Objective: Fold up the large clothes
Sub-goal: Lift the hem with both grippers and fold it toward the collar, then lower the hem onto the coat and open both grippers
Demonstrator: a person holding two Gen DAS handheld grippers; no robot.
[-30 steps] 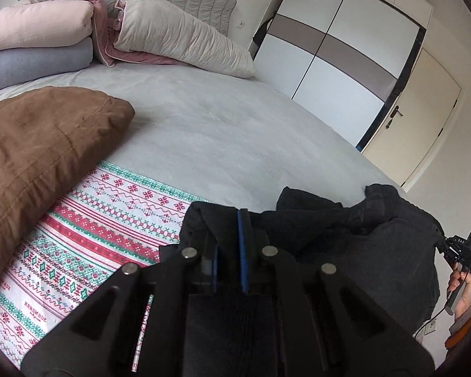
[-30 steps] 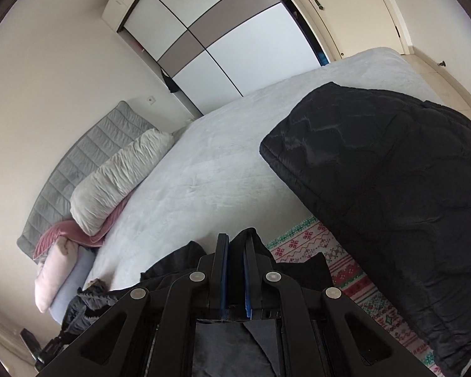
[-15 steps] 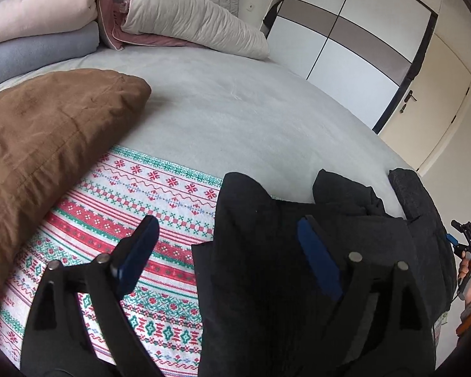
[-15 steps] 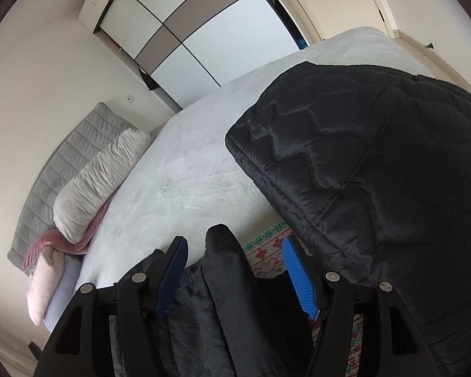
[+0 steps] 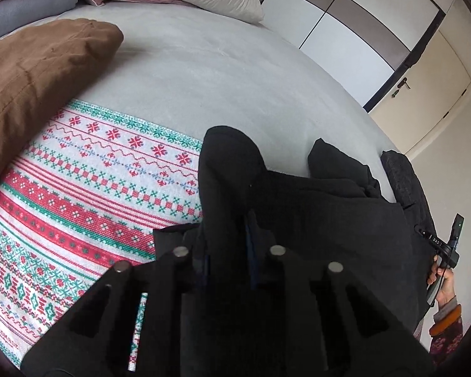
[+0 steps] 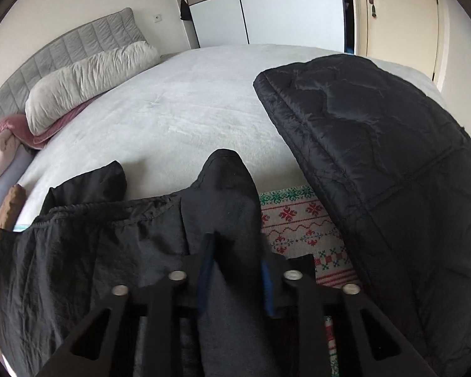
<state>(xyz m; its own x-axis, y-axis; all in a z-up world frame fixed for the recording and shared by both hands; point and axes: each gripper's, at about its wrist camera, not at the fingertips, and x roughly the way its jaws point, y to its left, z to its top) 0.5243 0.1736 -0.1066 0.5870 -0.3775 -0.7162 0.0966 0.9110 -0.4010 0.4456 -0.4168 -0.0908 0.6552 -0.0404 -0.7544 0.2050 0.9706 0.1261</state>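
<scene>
A black garment (image 5: 314,207) lies bunched at the near edge of the bed, partly over a patterned red, green and white cloth (image 5: 78,194). My left gripper (image 5: 227,251) is shut on a fold of the black garment at its left end. In the right wrist view the same garment (image 6: 94,245) spreads to the left, and my right gripper (image 6: 235,270) is shut on a raised fold of it (image 6: 226,182). The other gripper shows at the far right of the left wrist view (image 5: 449,245), held by a hand.
A folded brown garment (image 5: 31,72) lies at the left. A folded black quilted jacket (image 6: 392,163) lies at the right. Pillows (image 6: 88,78) and a grey headboard are at the bed's head. A wardrobe (image 5: 345,25) and a door (image 5: 424,94) stand behind the grey bed (image 5: 219,72).
Both grippers were shut a second ago, opened wide half a second ago over the black garment, and have now closed again on folds of it.
</scene>
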